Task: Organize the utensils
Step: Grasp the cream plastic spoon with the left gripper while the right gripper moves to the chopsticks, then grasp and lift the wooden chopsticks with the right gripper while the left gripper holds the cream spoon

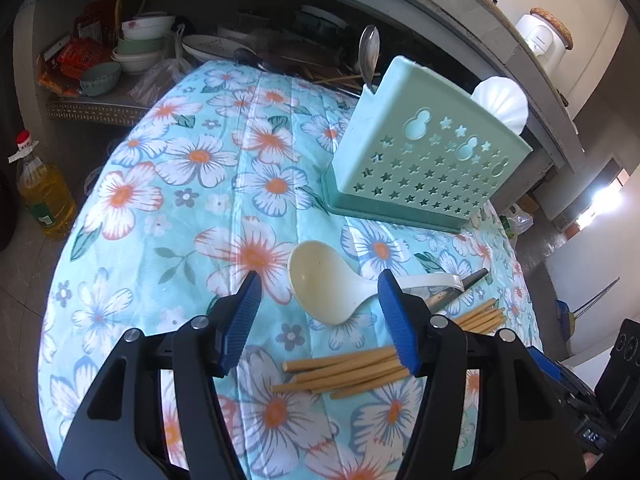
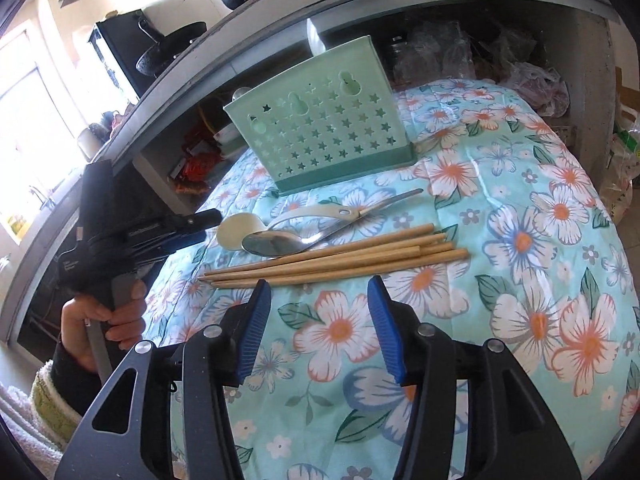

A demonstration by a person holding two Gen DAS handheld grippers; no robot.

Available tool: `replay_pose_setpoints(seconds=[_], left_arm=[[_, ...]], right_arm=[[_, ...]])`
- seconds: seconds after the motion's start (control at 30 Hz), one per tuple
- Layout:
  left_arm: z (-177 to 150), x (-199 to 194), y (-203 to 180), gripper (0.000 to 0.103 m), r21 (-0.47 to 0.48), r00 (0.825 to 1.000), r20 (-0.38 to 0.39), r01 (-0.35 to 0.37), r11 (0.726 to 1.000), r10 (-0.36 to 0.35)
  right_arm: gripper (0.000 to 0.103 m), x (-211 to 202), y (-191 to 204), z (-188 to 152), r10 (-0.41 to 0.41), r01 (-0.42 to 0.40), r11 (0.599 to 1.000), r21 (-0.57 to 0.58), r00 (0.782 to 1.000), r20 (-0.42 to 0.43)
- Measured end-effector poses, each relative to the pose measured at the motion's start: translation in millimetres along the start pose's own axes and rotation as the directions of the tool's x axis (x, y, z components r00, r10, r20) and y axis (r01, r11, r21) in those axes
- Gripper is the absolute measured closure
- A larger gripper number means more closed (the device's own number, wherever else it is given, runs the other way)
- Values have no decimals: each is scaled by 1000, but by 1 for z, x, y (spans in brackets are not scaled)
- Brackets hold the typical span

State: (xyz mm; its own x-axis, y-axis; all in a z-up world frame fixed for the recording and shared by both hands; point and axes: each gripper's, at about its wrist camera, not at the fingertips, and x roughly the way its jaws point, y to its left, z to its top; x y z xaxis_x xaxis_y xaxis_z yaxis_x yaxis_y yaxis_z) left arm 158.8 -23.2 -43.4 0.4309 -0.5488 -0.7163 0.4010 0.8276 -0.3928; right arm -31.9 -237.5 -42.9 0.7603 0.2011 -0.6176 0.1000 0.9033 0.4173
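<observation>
Left gripper [image 1: 318, 284] half open, empty, over ladle [image 1: 320, 280], likely lining up grab. Metal spoon [image 2: 276, 243], chopsticks [image 2: 332, 262] loose on cloth [image 2: 520, 240] before holder [image 2: 320, 136]. Right gripper [image 2: 319, 292] half open, empty, short of chopsticks.

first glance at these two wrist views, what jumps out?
The loud floral tablecloth fills both views, with a mint green utensil holder punched with stars standing at its far side. In front of it lie a bundle of wooden chopsticks, a metal spoon and a cream ladle. Both the left gripper and the right gripper hang open above them, holding nothing.
</observation>
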Motion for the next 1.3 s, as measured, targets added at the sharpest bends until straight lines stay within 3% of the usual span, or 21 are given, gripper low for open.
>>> replay_pose_setpoints(seconds=[0.23, 0.4, 0.73, 0.9, 1.3], left_arm=[[9, 28, 8, 77, -27, 998, -61, -25, 999, 23], [12, 34, 18, 95, -74, 998, -56, -23, 997, 19], [14, 16, 25, 98, -121, 1000, 20, 20, 992, -17], [15, -4, 35, 98, -150, 997, 76, 8, 989, 4], [11, -18, 63, 98, -212, 992, 118, -25, 977, 51]], right_arm=[[53, 3, 10, 0, -5, 5, 999, -39, 1000, -13], [53, 3, 14, 0, -15, 14, 998, -60, 1000, -15], [53, 12, 30, 7, -18, 15, 991, -131, 1000, -22], [53, 20, 40, 18, -12, 9, 986, -167, 1000, -16], [58, 91, 80, 35, -26, -14, 955, -295, 991, -133]])
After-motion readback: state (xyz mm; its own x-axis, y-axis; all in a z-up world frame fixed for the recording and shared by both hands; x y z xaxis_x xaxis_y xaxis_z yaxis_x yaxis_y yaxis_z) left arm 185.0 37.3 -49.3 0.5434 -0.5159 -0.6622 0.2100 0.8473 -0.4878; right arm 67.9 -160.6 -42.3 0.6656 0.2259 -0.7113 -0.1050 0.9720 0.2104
